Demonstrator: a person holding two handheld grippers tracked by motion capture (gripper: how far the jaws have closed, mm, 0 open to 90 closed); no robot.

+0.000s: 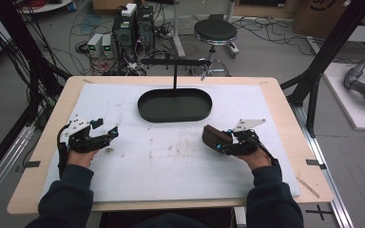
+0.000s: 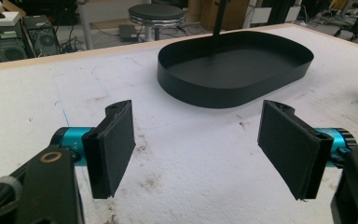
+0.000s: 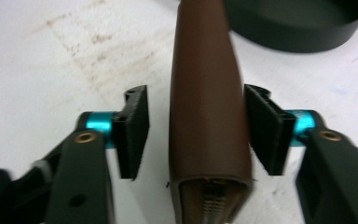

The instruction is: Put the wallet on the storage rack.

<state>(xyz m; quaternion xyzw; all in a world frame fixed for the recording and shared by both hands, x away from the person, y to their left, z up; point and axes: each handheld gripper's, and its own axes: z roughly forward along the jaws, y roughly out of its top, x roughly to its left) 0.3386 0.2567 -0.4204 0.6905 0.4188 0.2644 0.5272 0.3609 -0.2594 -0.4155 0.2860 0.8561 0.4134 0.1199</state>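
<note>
Your right tongs (image 1: 218,139) sit at about four o'clock on the tabletop (image 1: 171,156), jaws either side of the brown case (image 3: 207,102). In the right gripper view one pad (image 3: 266,126) sits against the case's side while the other stands clear with a gap, so the grip is released and the case lies on the white mat. The black tray (image 1: 175,105) waits at twelve o'clock, just beyond the case's far end. Your left tongs (image 2: 200,149), at eight o'clock, gape wide with nothing between them.
</note>
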